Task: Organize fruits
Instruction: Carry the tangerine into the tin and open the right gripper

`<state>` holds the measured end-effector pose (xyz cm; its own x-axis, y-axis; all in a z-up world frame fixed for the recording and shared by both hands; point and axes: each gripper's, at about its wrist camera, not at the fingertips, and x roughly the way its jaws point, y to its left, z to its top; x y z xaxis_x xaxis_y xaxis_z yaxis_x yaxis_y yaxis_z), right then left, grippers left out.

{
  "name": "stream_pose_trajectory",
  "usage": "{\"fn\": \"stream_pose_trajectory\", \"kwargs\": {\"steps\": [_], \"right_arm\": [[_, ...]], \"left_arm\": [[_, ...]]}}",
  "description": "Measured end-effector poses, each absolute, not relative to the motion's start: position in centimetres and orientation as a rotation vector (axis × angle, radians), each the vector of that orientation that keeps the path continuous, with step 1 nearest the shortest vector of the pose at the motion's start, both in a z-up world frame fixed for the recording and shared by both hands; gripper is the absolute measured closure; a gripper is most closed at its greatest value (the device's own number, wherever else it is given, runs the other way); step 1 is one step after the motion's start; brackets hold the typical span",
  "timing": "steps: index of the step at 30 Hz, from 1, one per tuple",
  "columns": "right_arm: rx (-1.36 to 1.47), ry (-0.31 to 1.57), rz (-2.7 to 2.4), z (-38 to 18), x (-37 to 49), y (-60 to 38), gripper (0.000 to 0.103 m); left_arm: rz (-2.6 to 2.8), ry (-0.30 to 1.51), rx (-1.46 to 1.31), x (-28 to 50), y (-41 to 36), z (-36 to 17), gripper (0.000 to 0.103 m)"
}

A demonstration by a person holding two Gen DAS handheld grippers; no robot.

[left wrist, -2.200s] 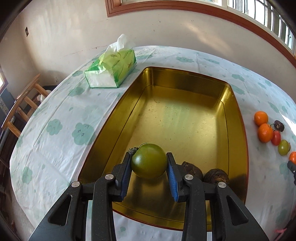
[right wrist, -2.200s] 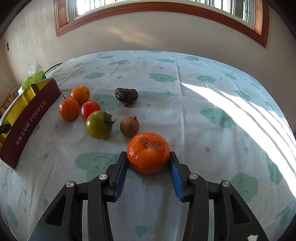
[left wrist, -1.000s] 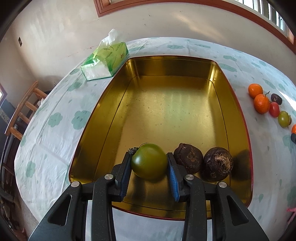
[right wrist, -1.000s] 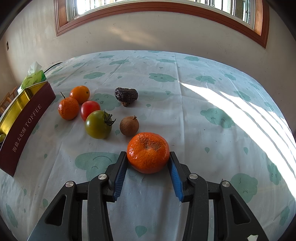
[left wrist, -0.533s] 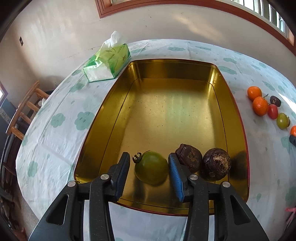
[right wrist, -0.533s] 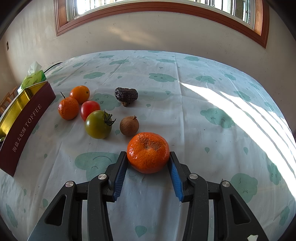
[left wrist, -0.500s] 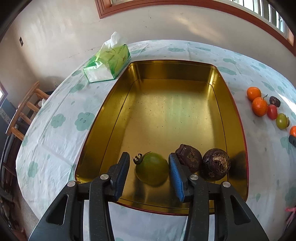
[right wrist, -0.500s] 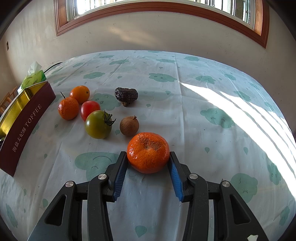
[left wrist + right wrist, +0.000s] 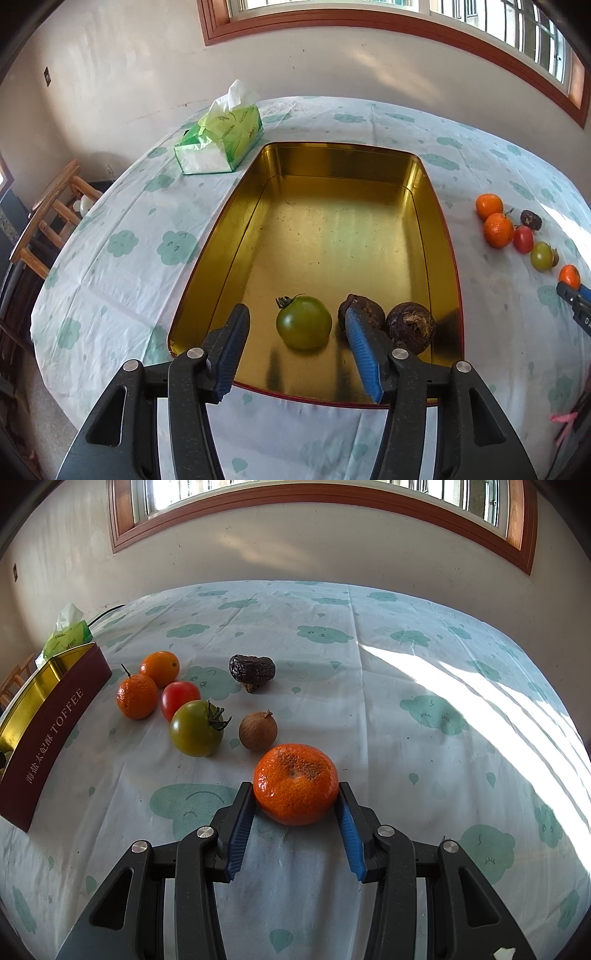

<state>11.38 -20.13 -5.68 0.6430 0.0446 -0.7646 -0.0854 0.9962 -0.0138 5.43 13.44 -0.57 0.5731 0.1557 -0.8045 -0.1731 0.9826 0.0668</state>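
The gold tin (image 9: 439, 236) is lying to the left of the loose fruit, far nearer the left gripper (image 9: 295, 354), whose jaws have just been opening and are now standing wide, clear of the green tomato (image 9: 303, 322) resting inside. The right gripper (image 9: 295, 827) is clamping a round, pitted mandarin (image 9: 295, 783) on the cloth.

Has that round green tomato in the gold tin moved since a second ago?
No. The round green tomato sits beside the same dark wrinkled fruit; only the left gripper has just been opening, off it.
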Motion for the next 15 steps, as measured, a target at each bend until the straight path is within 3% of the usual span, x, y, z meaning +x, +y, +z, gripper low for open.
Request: {"fn": "stream_pose_trajectory", "kwargs": {"steps": [9, 15], "right_arm": [[-0.005, 0.859, 0.086, -4.0, 11.4, -20.2, 0.065], [-0.027, 0.81, 0.285, -0.4, 11.7, -13.3, 0.065]], "left_arm": [[0.191, 0.904, -0.072, 4.1, 14.6, 0.8, 0.047], [0.217, 0.899, -0.105, 3.1, 16.2, 1.3, 0.042]]}}
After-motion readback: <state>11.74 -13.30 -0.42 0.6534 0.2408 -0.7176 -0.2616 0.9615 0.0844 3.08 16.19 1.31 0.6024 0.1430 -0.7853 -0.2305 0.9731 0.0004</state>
